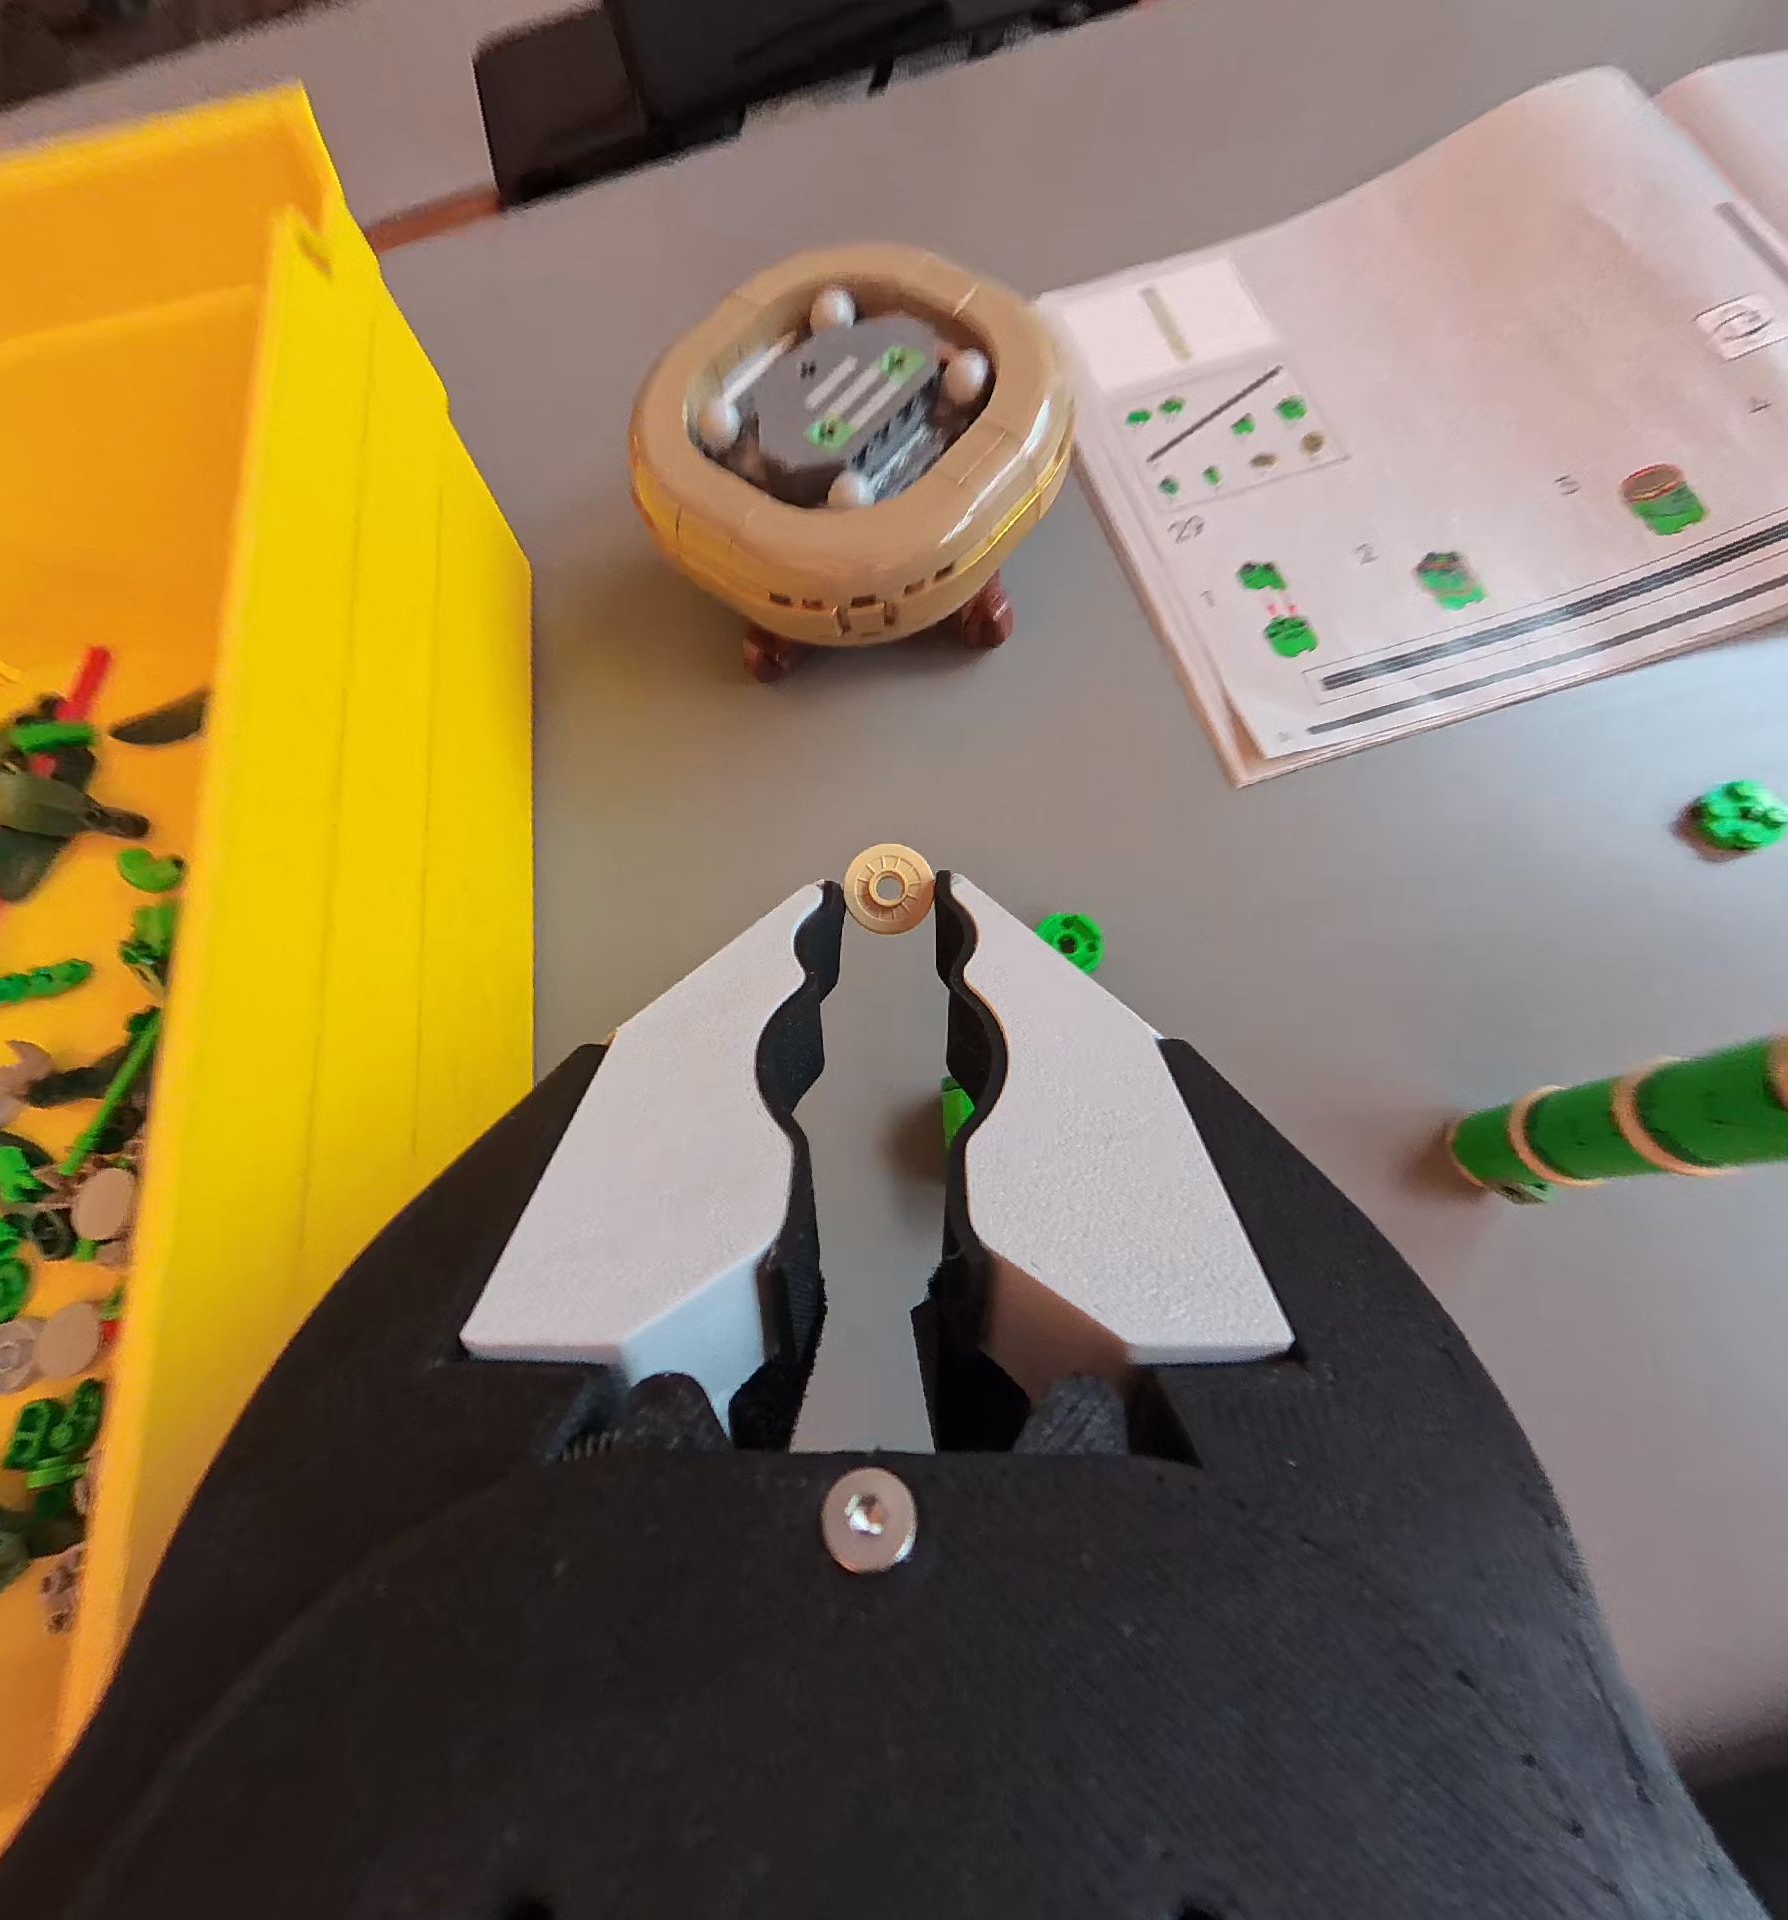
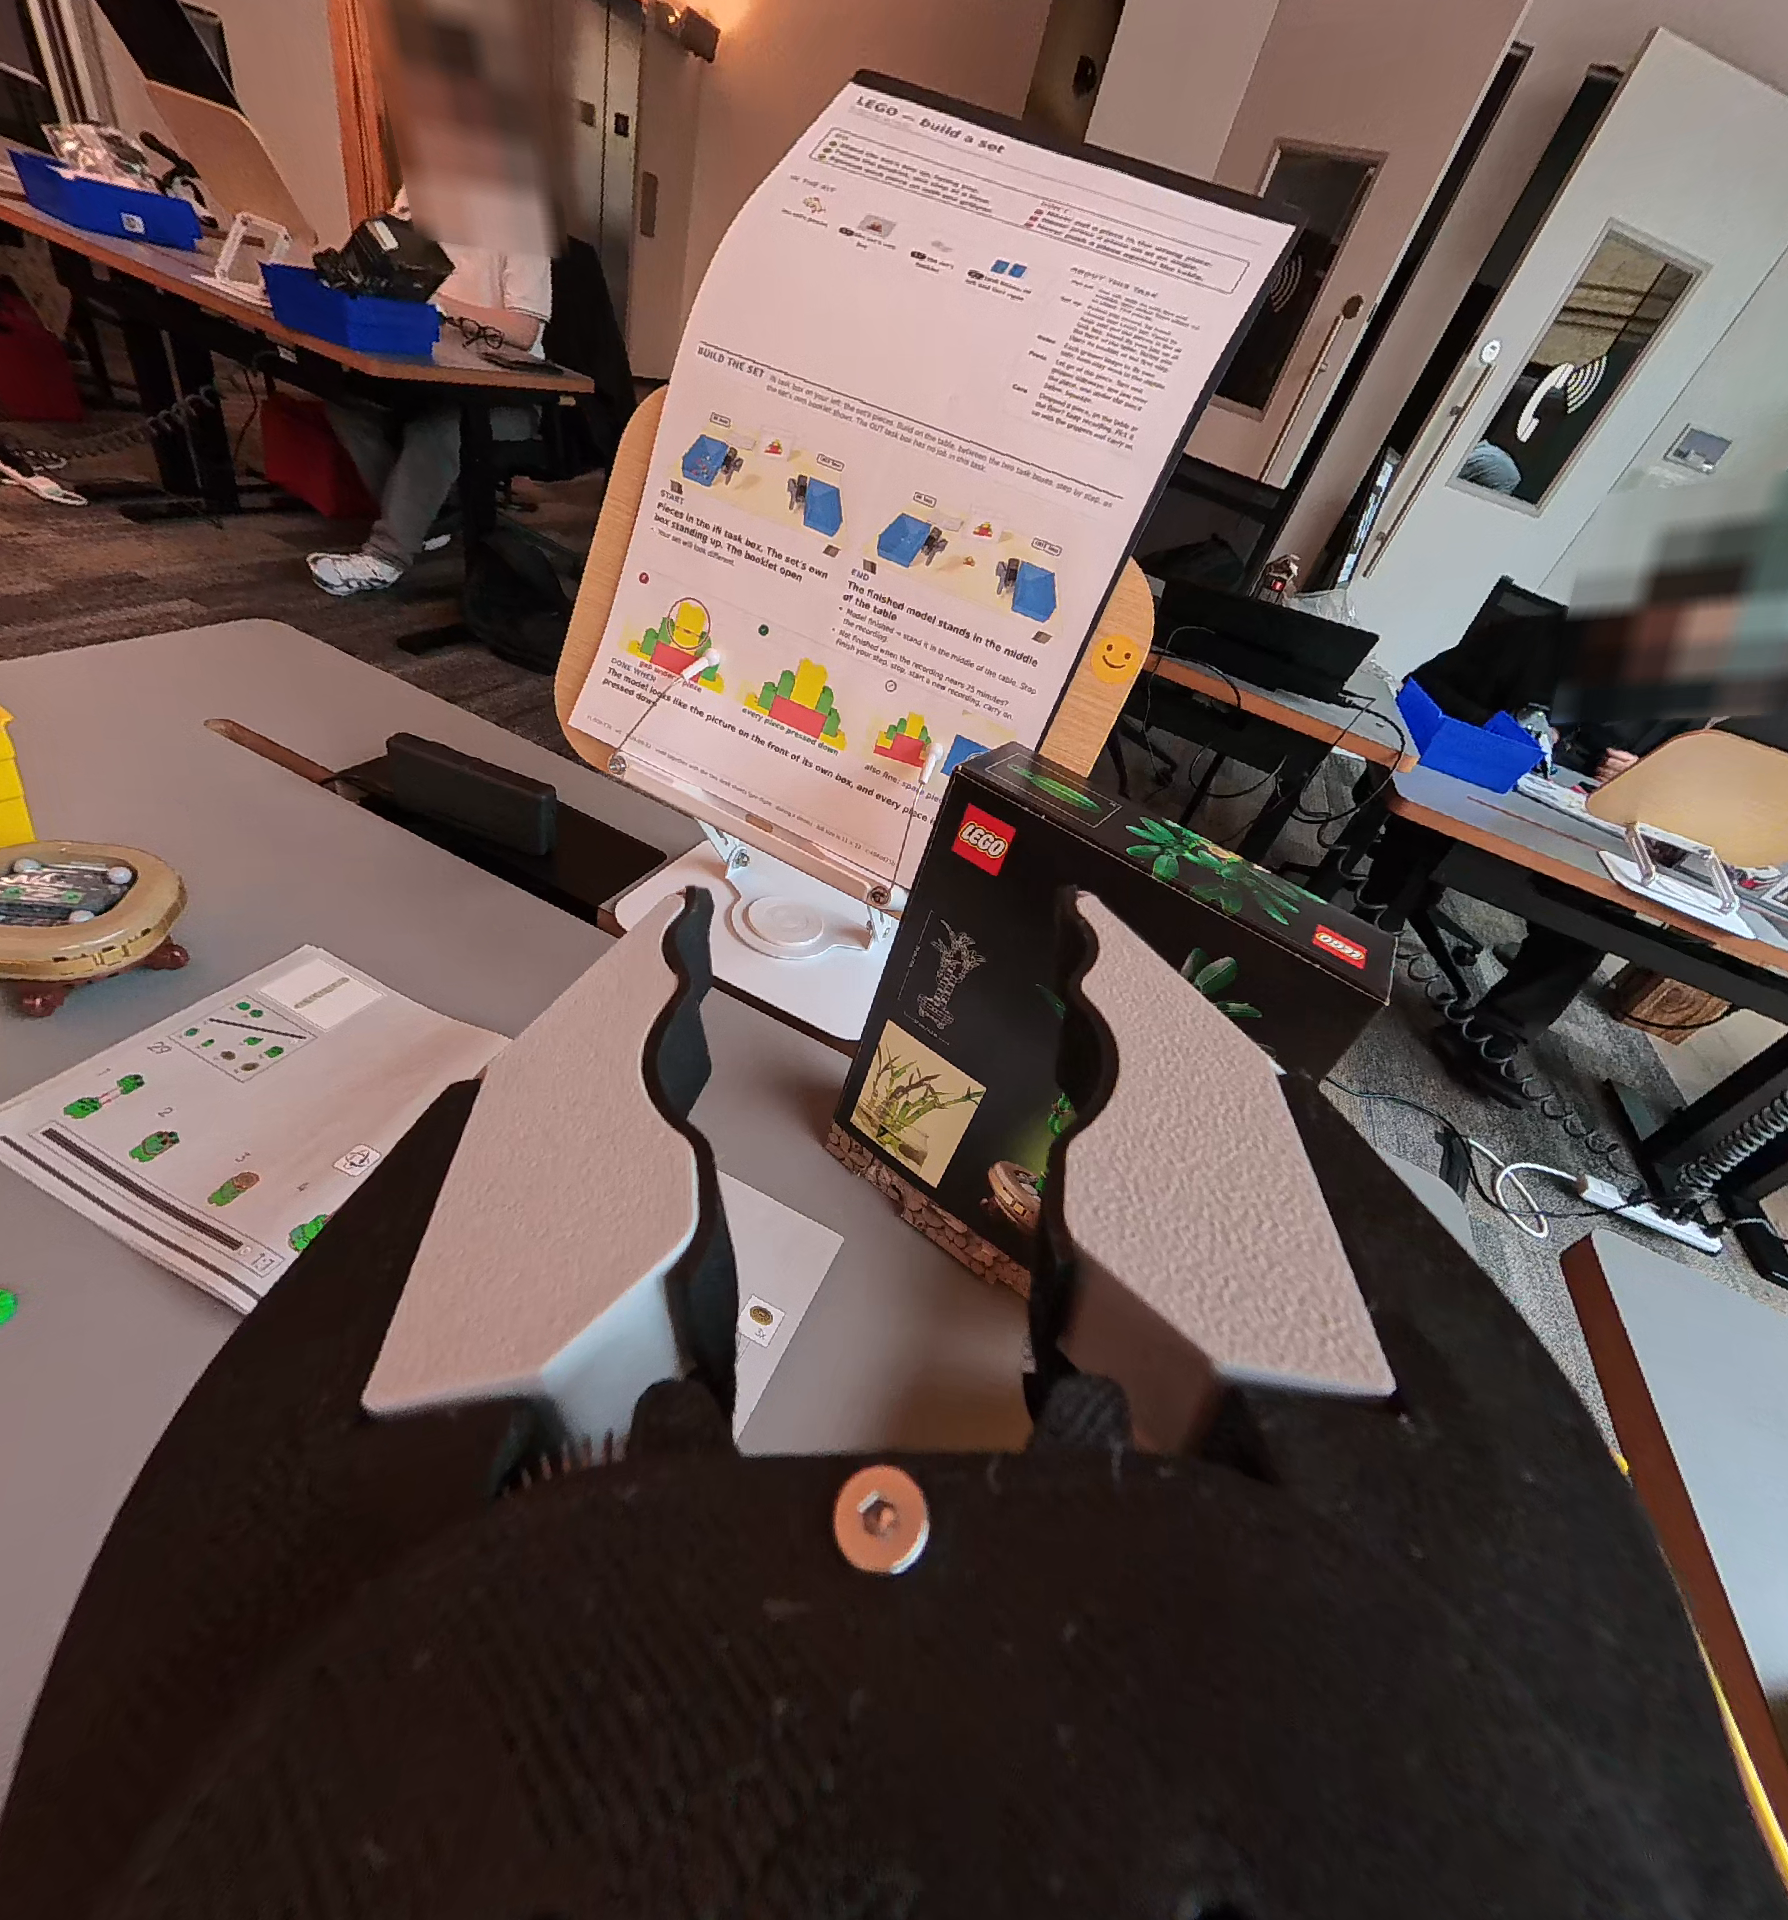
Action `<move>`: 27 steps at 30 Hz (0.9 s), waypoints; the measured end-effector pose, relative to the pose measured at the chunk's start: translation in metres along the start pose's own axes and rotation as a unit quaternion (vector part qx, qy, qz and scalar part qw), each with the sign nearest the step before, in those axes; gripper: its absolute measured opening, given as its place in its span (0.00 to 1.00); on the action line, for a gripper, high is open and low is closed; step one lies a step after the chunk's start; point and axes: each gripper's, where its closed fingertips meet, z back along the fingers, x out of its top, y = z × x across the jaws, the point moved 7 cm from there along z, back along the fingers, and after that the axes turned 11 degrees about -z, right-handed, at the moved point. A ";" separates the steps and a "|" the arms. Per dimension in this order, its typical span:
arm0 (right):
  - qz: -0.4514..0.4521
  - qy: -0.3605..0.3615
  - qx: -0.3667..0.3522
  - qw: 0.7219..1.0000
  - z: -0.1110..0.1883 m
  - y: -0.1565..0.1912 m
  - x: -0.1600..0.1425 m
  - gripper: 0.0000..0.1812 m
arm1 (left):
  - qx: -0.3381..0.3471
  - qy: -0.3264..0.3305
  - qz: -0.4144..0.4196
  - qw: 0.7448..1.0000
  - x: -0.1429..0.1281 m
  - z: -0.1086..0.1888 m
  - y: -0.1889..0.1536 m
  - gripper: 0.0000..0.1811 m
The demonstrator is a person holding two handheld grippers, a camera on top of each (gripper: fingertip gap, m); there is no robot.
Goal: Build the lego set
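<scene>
My left gripper [image 1: 889,902] is shut on a small tan round plate [image 1: 889,889], held at its fingertips above the grey table [image 1: 1389,935]. A tan pot model on brown feet [image 1: 848,468] stands ahead of it; it also shows in the right wrist view [image 2: 59,920]. A green bamboo stalk with tan rings [image 1: 1679,1117] lies at the right. Loose green round pieces [image 1: 1740,816] [image 1: 1072,935] lie on the table. My right gripper [image 2: 879,914] is open and empty, raised over the table near the set's black box [image 2: 1108,1018].
A yellow bin [image 1: 277,727] with several green, grey and dark pieces stands at the left. The open instruction booklet [image 1: 1441,436] lies at the right. A sheet on a white stand [image 2: 921,468] stands behind the table. People sit at other desks beyond.
</scene>
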 end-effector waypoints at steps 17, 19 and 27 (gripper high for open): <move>0.080 0.044 0.159 0.983 -0.039 0.100 -0.002 0.38 | 0.057 -0.102 -0.085 0.990 0.036 0.096 -0.021 0.09; 0.094 0.055 0.256 0.960 -0.044 0.141 -0.009 0.39 | 0.048 -0.109 -0.068 0.991 0.035 0.108 -0.016 0.09; 0.078 0.225 0.512 0.825 -0.064 0.321 -0.199 0.46 | 0.030 -0.147 -0.053 0.987 0.031 0.131 -0.018 0.09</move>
